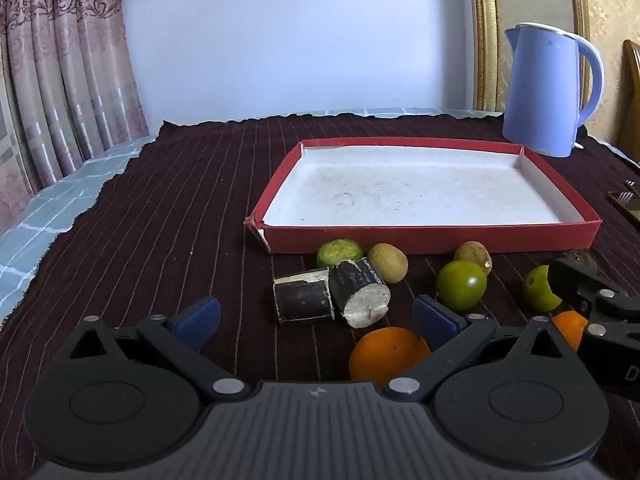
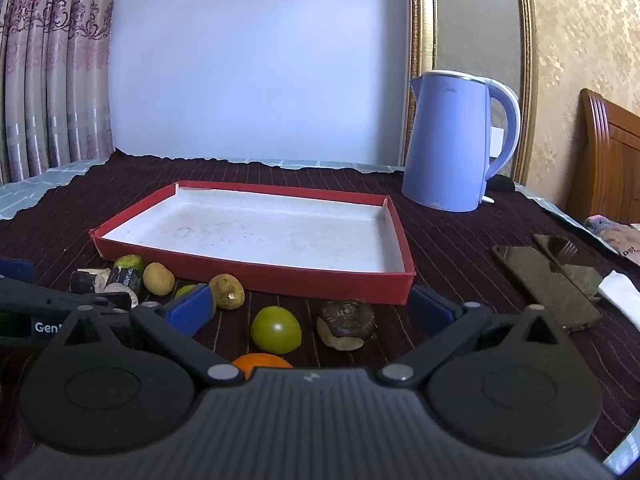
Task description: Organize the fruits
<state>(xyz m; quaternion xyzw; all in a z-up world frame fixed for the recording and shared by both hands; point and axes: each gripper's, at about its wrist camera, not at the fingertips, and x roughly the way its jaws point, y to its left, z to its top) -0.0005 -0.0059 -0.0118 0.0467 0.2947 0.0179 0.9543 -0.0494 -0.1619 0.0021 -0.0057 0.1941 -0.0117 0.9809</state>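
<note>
You are holding the left gripper [image 1: 316, 314] spread wide and gripping nothing, above two dark cut stalk pieces [image 1: 332, 294] and an orange [image 1: 386, 354]. Beyond them the fruits are lying along the front wall of the red box [image 1: 432, 236]. Your right gripper [image 2: 310, 306] is also gaping, holding nothing, over a green fruit [image 2: 276, 328].

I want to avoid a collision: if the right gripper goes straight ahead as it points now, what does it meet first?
Probably the round green fruit lying between its open jaws, before the red cardboard tray; depth is uncertain.
</note>
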